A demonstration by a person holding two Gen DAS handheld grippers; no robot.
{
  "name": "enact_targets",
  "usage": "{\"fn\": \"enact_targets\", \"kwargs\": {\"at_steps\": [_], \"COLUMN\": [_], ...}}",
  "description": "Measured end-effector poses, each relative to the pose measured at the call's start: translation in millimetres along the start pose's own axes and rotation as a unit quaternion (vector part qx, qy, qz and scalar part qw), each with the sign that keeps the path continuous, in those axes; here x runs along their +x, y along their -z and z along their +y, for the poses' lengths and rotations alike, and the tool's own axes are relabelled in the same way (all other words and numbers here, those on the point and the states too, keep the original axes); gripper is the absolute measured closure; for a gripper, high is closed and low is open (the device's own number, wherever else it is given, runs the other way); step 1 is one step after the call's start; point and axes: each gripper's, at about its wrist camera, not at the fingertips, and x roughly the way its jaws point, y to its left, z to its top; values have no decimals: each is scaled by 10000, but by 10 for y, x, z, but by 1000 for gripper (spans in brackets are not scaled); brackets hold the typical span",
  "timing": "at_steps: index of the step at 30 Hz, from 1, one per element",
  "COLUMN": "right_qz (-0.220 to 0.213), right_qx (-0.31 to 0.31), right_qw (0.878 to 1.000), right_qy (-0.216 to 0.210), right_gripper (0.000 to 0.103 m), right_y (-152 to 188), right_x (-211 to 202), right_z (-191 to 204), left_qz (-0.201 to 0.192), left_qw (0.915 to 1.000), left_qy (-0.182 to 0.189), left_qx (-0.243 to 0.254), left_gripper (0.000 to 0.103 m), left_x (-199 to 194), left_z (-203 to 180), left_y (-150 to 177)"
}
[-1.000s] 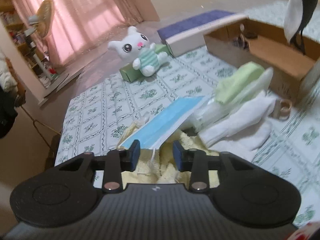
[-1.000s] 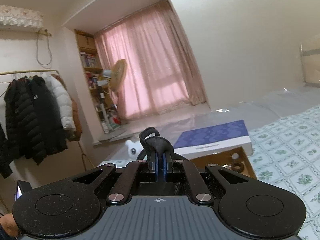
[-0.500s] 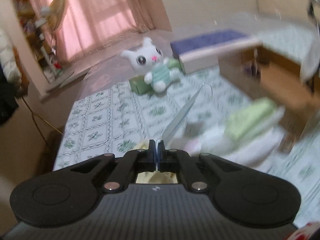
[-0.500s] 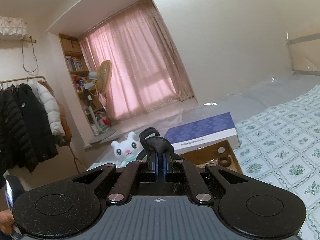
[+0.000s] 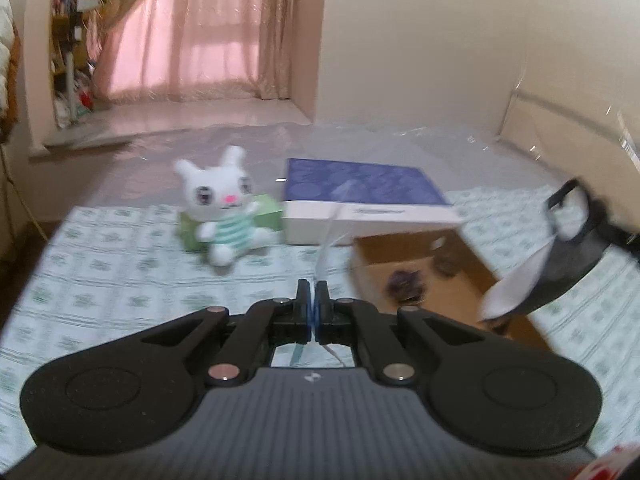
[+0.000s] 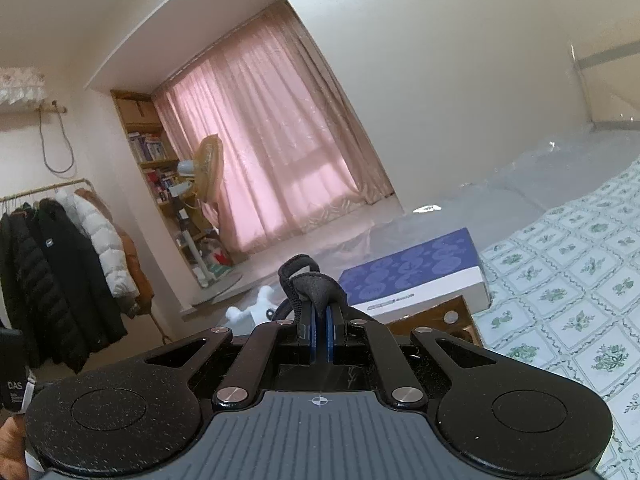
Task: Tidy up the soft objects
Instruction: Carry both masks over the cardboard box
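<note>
Left gripper (image 5: pixel 311 292) clamped on a blue face mask (image 5: pixel 326 240) (seen edge-on); right gripper (image 6: pixel 319 320) pinching a black fabric pouch (image 6: pixel 310 280); beyond, plush bunny (image 5: pixel 222 208) against green box (image 5: pixel 264 210); cardboard box (image 5: pixel 460 292) holding small dark blurred items.

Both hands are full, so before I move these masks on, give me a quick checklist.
1. Left gripper, jaws shut on the blue mask: ok.
2. Right gripper, jaws shut on the black mask: ok.
3. Box open on top, with only a few small things inside: ok.
4. Bunny out of the way, left of the box: ok.
5. Blue mask hanging free below the jaws: cannot tell, the gripper hides it.
6. Left view sharp enough to aim by: not ok, it is blurred.
</note>
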Motion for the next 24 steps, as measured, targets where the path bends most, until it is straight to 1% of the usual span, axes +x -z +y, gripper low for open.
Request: {"fn": "enact_targets", "kwargs": {"at_steps": [4, 6, 8, 12, 16, 20, 24], "right_qz": [23, 59, 102, 70, 23, -32, -45], "right_qx": [264, 372, 417, 407, 440, 486, 519], "right_qw": [9996, 9993, 9991, 9991, 9990, 9988, 9986], "right_qy": [22, 32, 70, 89, 103, 108, 58], "right_gripper": [98, 98, 98, 98, 98, 98, 98], "right_y": [-43, -62, -81, -100, -125, -127, -151], "right_x": [121, 201, 263, 267, 233, 231, 271], "right_z": [-156, -232, -291, -369, -462, -536, -558], "left_qz": [58, 90, 61, -26, -217, -345, -517], "left_qw": [9996, 9989, 9991, 9989, 9990, 9984, 9972], "left_qy": [243, 439, 422, 454, 392, 442, 532], "left_qx": [-130, -161, -44, -78, 49, -7, -76], "left_gripper": [100, 100, 100, 100, 100, 100, 100], "left_x": [221, 334, 397, 410, 346, 340, 373], "left_z": [-379, -561, -701, -745, -740, -756, -850], "left_y": [-70, -96, -111, -212, -336, -473, -614]}}
